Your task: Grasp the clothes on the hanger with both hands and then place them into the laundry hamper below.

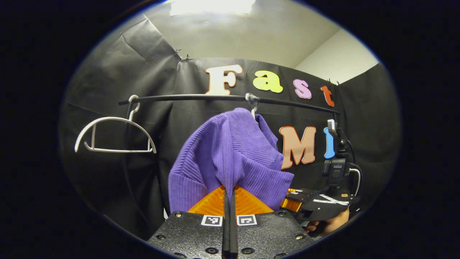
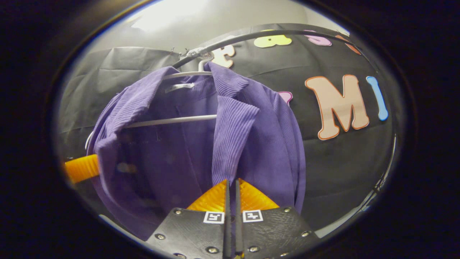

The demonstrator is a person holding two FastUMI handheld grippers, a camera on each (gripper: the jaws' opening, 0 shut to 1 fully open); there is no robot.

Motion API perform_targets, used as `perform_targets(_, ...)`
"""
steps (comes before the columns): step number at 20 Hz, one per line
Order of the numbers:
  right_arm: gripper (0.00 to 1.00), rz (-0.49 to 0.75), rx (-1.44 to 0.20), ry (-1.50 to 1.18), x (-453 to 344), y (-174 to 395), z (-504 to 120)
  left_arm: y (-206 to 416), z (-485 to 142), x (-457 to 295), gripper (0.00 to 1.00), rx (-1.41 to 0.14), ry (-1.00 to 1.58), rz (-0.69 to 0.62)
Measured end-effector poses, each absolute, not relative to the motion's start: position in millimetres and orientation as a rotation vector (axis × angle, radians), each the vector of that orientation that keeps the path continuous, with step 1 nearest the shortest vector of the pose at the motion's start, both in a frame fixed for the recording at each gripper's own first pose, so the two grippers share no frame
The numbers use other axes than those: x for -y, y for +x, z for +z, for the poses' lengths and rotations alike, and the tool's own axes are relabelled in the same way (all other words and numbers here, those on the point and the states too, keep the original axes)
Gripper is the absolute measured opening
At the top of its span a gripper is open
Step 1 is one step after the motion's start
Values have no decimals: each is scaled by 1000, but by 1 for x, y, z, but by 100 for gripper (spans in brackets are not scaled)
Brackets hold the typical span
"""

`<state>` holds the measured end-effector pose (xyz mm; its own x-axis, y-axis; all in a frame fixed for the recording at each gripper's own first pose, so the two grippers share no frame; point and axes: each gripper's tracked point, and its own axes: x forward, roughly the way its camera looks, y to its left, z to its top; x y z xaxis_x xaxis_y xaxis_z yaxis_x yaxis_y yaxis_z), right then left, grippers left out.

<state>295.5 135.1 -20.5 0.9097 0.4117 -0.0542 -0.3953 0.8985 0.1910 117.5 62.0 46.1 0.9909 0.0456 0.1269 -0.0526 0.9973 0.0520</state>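
black horizontal clothes rail (image 1: pixel 201 97) spans the upper middle of the left gripper view. from it hangs the purple ribbed knit garment (image 1: pixel 230 158), centre frame, draped on a white plastic hanger (image 2: pixel 172 120) whose bar shows mid-left in the right gripper view. an empty white plastic hanger (image 1: pixel 115 135) hangs at left of the left gripper view. the hamper is out of frame.

left gripper (image 1: pixel 229 194): orange jaws clenched, a fold of the purple knit pinched between them at bottom centre. right gripper (image 2: pixel 231 189): jaws closed to a thin slit at the lapel's lower edge; the cloth seems caught, though the nip is shallow.

risks, biggest first:
- garment is on the hanger yet; a straight downward pull would likely drag the hanger off the rail, or jam a shoulder on the hanger arm.
- uneven pull between the two hands could stretch the knit or tip the hanger so one side slips free and dangles.
- the right pinch looks thin; the lapel may slide out under load.
- the empty hanger is well apart, so a snag there seems unlikely.
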Motion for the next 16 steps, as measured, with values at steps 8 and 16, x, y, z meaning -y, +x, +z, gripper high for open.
perform_targets(8,4,419,-10,214,-136,281,11,82,85,-94,0,135,41,3)
perform_targets(16,41,397,-5,259,-179,303,8,77,132,-125,0,178,81,65)
